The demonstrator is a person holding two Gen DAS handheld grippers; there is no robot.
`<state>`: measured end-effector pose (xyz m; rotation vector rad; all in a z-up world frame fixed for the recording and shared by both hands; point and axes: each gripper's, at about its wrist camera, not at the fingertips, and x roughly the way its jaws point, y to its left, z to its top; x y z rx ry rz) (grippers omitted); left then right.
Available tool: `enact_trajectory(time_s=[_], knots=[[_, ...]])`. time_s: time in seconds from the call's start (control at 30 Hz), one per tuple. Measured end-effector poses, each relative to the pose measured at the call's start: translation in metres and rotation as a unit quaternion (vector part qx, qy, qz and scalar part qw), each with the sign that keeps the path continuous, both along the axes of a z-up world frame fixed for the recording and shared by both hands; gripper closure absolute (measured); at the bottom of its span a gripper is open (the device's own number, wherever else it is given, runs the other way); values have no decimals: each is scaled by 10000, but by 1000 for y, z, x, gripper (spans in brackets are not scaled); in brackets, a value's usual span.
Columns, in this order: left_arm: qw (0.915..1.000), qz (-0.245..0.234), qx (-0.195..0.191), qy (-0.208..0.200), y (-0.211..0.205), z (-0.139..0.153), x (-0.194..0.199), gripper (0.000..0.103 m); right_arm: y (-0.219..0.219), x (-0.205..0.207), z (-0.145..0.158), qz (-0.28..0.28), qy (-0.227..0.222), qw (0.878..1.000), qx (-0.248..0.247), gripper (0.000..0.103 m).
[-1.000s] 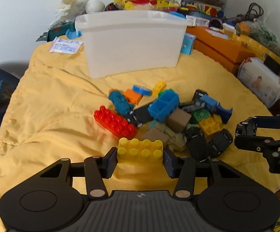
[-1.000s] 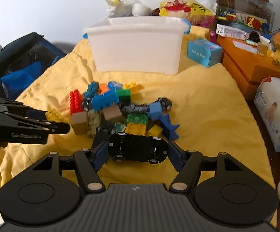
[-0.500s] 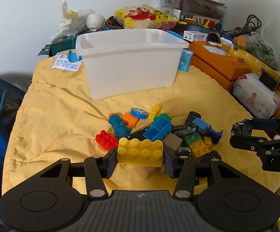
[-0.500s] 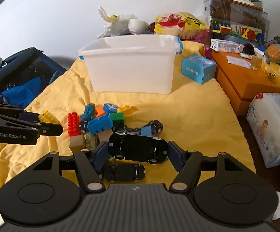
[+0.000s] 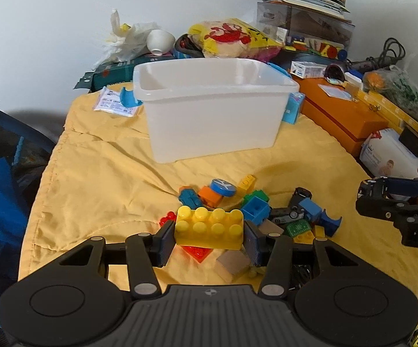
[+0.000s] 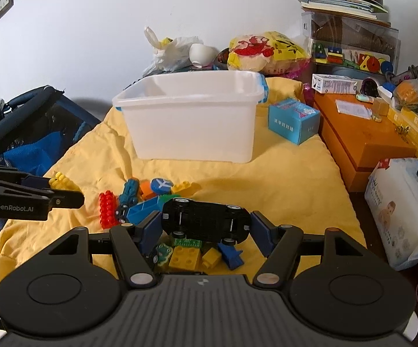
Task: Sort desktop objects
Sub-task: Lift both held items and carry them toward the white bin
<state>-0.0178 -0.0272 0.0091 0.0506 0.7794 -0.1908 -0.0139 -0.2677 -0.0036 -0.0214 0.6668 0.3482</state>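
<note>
Yellow brick [image 5: 209, 227], an eight-stud block, is clamped between the pads of the left claw [image 5: 209, 238], its long axis running crosswise from pad to pad, studs facing up and toward the camera, lifted above the toy pile [image 5: 255, 211] on the yellow-covered table [image 5: 99, 179]. Black toy car [image 6: 206, 222] is clamped end to end in the right claw [image 6: 206, 228], long axis likewise crosswise, underside and wheels turned toward the camera. The right wrist view alone shows the left claw from the side at far left, the brick's studs [image 6: 60, 182] just visible; the left wrist view shows the right claw [image 5: 382, 202] at far right. Beyond the pile stands the white plastic bin [image 5: 211, 112], open side up.
</note>
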Motion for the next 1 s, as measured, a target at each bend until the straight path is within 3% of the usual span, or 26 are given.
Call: enact_trajectory(time_s=[1.0], knots=[[9991,261,2,-334,11,43,47,50,5,50,45,194,-348,9990,201,34]])
